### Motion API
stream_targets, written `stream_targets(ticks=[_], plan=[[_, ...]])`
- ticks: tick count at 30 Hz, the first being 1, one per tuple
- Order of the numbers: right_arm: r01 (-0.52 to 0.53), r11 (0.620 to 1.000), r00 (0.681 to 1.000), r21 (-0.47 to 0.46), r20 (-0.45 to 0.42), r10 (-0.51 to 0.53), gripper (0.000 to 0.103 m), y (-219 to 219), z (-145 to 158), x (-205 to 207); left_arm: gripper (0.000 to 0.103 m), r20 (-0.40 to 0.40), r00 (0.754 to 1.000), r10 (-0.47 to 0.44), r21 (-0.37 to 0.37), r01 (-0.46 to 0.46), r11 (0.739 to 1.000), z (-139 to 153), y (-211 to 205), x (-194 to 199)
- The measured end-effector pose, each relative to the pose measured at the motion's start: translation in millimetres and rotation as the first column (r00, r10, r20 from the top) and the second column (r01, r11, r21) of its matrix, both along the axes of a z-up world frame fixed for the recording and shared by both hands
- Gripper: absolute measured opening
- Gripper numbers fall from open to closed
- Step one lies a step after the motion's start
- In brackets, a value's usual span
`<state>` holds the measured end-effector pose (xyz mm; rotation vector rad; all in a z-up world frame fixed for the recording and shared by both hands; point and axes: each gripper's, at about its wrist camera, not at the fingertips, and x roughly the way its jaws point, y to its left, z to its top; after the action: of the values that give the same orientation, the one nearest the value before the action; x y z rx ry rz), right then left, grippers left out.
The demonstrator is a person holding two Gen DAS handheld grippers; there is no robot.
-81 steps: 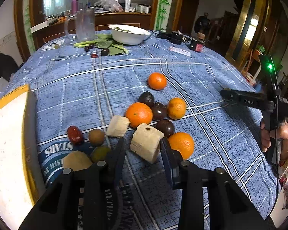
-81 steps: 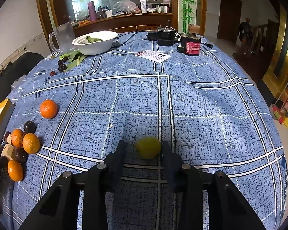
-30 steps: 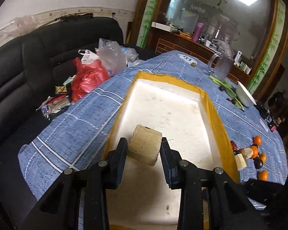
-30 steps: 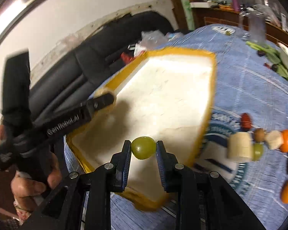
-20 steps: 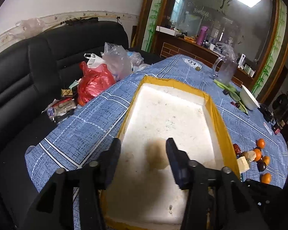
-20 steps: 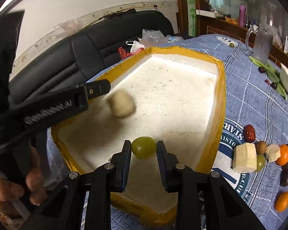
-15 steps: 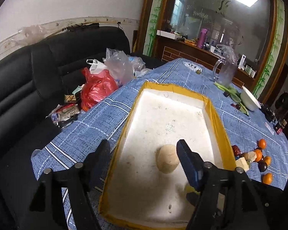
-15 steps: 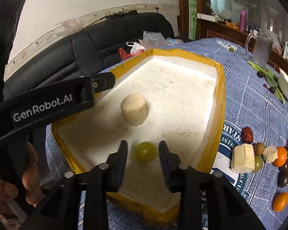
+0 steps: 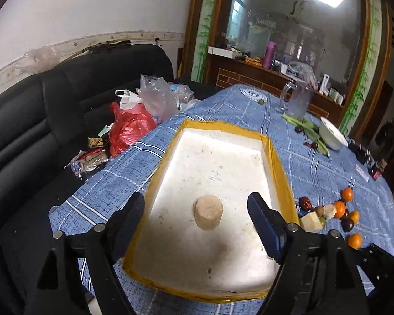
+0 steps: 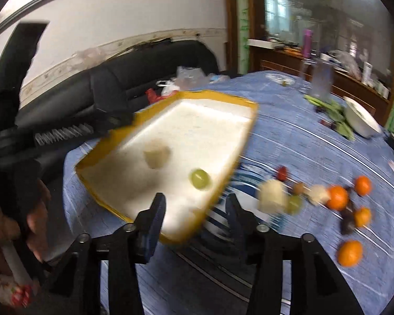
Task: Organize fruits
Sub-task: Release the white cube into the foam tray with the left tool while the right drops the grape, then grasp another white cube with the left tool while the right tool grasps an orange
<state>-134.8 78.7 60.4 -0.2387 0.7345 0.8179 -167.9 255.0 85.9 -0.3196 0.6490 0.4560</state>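
Both grippers released: left gripper (image 9: 197, 219), right gripper (image 10: 194, 210). Pale cylindrical chunk (image 9: 208, 215) and round green fruit (image 10: 200, 179) lie in yellow-rimmed white foam tray (image 9: 278, 165).

Chunk (image 9: 208, 212) and grape (image 10: 200, 179) in tray (image 9: 281, 173); fruit cluster (image 9: 333, 212) on table right of tray

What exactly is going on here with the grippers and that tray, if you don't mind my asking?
A person is sorting fruit into a foam tray. Both grippers are open and empty: the left gripper hangs above a beige chunk in the tray, and a green grape lies there too. The right gripper is over the tray's corner. Oranges wait on the cloth.
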Motion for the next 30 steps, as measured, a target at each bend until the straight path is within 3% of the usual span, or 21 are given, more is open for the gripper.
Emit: stream_targets(ticks=[6,15,19,25,30], plan=[[0.160,0.987,0.987,0.010,-0.017,-0.160,0.058,-84,-2,22,0.081,0.016,0.999,-0.036,-0.009,0.037,0.999,9,-21,2],[0.387,0.922,0.921,0.014,-0.063,-0.385,0.058,-193,-8,49,0.081,-0.030,0.972,-0.233,0.018,0.234,0.972,1,-96,35],[0.399,0.917,0.913,0.014,-0.101,-0.395,0.058,-203,-14,55,0.080,-0.062,0.942,-0.331,0.002,0.332,0.943,-11,-127,49],[0.371,0.929,0.920,0.008,-0.139,-0.366,0.058,-191,-26,59,0.080,-0.114,0.911,-0.397,-0.011,0.398,0.917,-28,-150,64],[0.355,0.935,0.921,-0.001,-0.171,-0.350,0.058,-177,-34,70,0.080,-0.106,0.892,-0.439,-0.032,0.438,0.898,-28,-161,75]])
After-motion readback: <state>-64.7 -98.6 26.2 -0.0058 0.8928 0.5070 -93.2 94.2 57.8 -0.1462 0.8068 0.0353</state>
